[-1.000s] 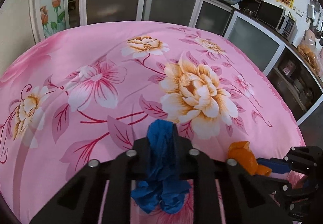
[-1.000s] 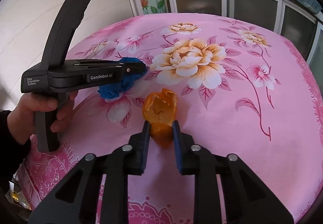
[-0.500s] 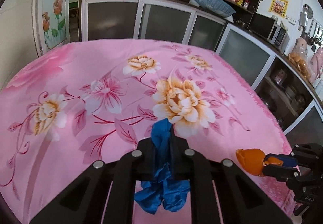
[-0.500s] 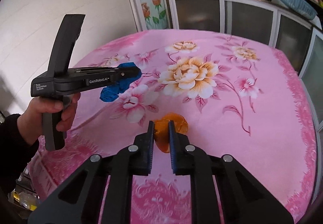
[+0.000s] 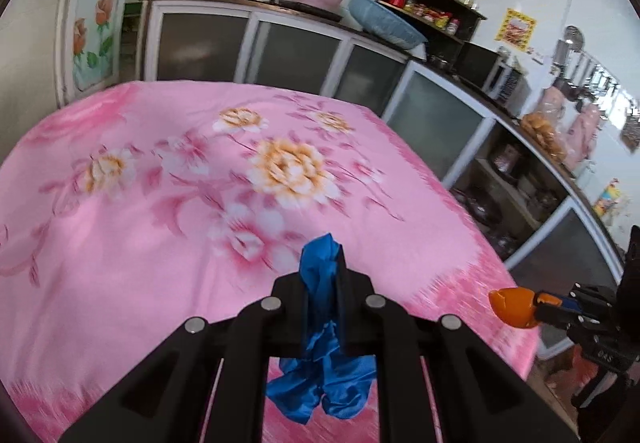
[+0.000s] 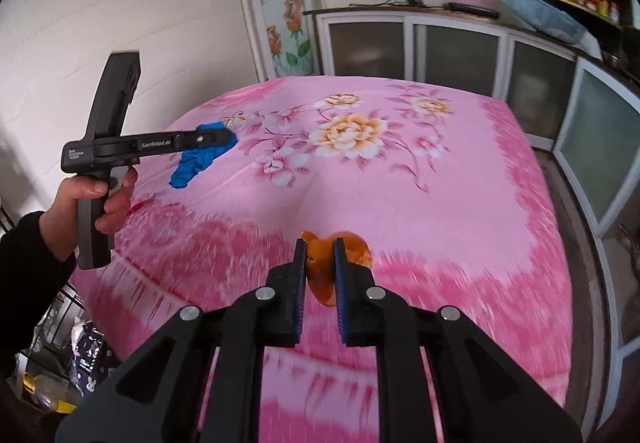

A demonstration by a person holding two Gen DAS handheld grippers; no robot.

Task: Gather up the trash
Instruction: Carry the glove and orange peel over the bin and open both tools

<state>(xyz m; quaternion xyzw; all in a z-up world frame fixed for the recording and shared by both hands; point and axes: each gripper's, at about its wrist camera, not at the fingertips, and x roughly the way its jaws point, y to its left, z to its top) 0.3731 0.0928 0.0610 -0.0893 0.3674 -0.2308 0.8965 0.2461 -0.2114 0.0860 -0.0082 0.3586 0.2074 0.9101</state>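
Above the pink floral-clothed surface (image 6: pixel 400 203), both grippers are lifting away: left gripper (image 5: pixel 323 263) clamping crumpled blue plastic (image 5: pixel 320 375), right gripper (image 6: pixel 320 255) pinching tighter on orange peel (image 6: pixel 324 271); both pieces are collected.

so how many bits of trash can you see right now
2. A crumpled blue wrapper is clamped in the left gripper, lifted off the pink tablecloth. An orange peel is pinched in the right gripper. Nothing else lies on the cloth.
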